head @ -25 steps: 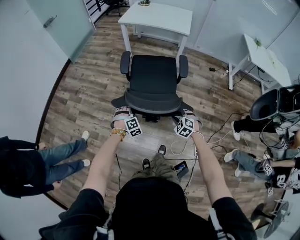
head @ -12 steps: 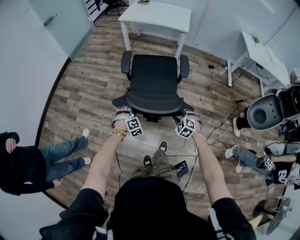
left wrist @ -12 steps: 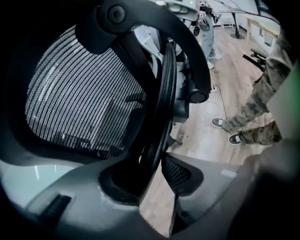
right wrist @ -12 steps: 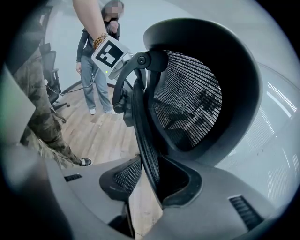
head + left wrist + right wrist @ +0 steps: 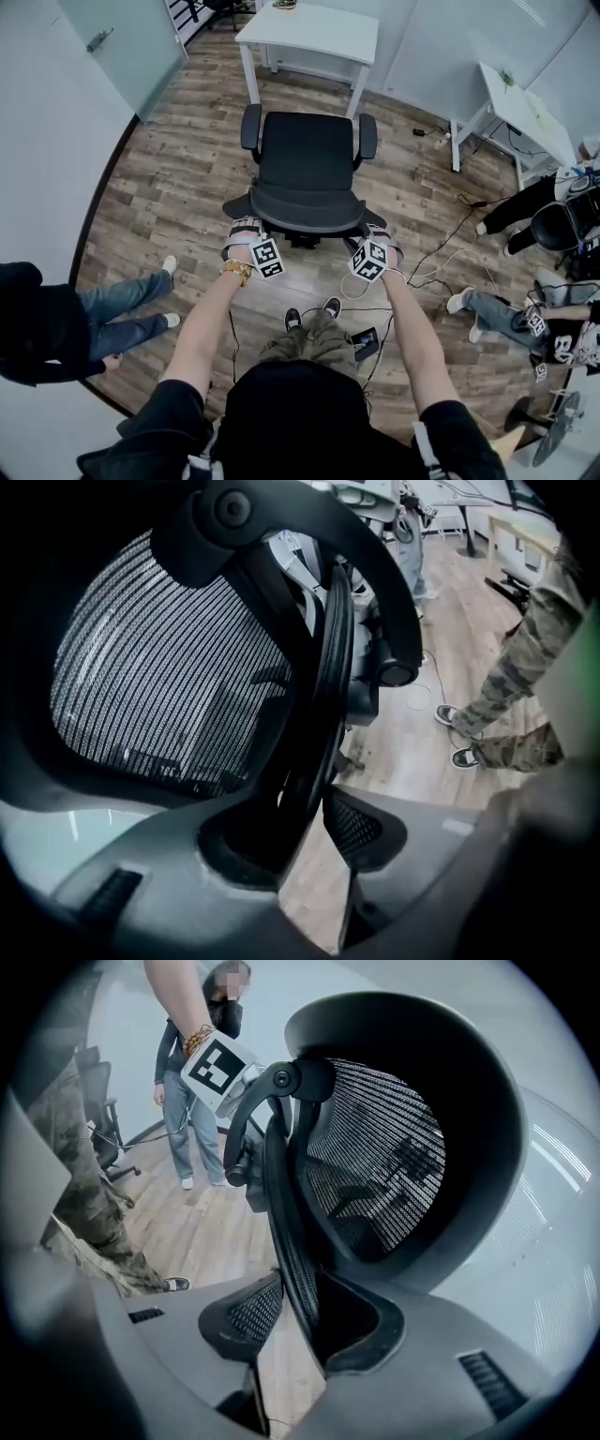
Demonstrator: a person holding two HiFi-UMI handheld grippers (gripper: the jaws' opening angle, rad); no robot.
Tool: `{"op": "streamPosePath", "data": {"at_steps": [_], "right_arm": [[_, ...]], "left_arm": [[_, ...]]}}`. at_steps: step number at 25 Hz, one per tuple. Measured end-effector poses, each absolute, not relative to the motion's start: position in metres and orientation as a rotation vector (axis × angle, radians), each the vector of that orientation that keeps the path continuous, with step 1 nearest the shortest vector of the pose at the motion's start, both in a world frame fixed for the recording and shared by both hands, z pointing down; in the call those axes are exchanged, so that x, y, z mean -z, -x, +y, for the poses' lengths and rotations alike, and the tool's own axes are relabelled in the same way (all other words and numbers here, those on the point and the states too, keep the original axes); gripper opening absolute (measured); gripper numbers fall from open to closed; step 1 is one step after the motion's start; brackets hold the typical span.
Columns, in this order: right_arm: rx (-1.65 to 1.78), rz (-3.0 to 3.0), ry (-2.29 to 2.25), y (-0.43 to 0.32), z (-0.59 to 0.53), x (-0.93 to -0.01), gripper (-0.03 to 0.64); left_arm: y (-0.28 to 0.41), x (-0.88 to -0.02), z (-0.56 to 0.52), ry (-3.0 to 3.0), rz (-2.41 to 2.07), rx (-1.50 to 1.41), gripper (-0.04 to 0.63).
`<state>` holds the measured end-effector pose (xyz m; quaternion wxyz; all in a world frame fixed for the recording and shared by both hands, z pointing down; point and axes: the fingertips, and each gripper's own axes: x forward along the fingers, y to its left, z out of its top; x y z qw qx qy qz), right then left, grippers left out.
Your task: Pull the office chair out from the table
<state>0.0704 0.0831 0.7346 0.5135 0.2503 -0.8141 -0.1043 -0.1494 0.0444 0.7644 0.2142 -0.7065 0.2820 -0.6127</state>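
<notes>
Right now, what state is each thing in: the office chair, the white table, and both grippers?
office chair: upright, seat clear of the table, its back toward the person.
white table: standing beyond the chair, chair not tucked under it.
left gripper: shut on the office chair, at one side of its back.
right gripper: shut on the office chair, at the other side.

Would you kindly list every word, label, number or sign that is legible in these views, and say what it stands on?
No legible text in any view.
The cubes on the left gripper and right gripper: black-and-white square patterns only, no letters or digits.
White marks on the dark gear at the head view's right edge: too small and blurred to read.
The office chair: no brand or label shows.
</notes>
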Motion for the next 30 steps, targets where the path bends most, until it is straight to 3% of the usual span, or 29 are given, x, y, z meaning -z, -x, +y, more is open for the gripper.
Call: {"op": "streamPosePath", "data": {"at_steps": [30], "right_arm": [[0.308, -1.984, -0.59, -0.097, 0.18, -0.733, 0.12]], "left_arm": [[0.125, -0.763, 0.147, 1.952, 0.88, 1.764, 0.166]]}}
